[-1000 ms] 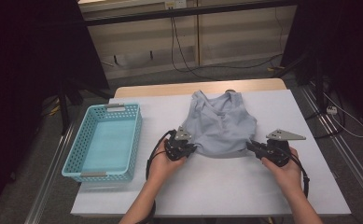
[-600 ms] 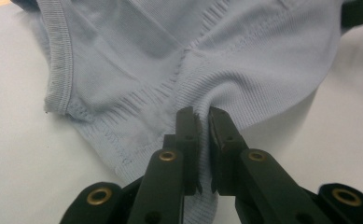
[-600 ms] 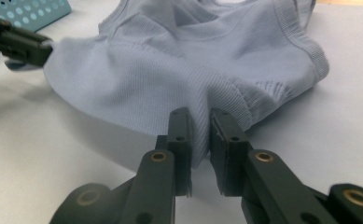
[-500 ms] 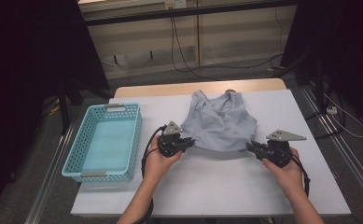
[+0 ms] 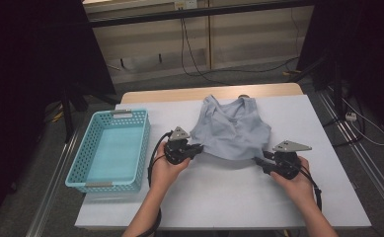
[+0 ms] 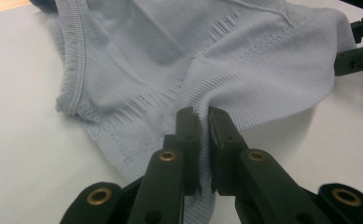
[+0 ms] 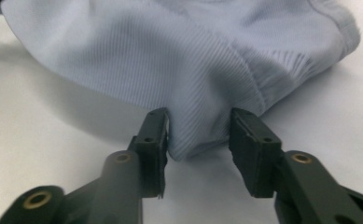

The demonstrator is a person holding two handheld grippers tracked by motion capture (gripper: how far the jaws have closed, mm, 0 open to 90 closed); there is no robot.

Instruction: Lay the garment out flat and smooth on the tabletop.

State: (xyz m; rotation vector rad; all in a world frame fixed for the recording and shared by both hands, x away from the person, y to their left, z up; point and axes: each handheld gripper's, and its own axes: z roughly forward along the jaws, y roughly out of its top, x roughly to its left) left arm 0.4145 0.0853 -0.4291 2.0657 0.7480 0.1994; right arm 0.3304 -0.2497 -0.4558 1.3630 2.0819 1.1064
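A pale blue knitted top [image 5: 231,128] lies flat on the white table [image 5: 229,197], neck towards the far side. My left gripper [image 5: 199,147] is shut on the near left corner of its hem; in the left gripper view the jaws [image 6: 205,116] pinch a fold of the ribbed top [image 6: 170,46]. My right gripper [image 5: 257,160] is at the near right corner. Its jaws have just been opening. In the right gripper view the gripper [image 7: 198,121] stands apart around a hanging fold of the top [image 7: 170,56], with a gap beside one pad.
A turquoise mesh basket [image 5: 76,163] stands empty on the table's left side, close to my left hand. Cables run across the floor beyond the far edge. The right gripper [image 6: 356,46] shows at the far right of the left gripper view.
My left gripper has shifted a little to the left with the hem corner in it. The right hand has stayed in place.
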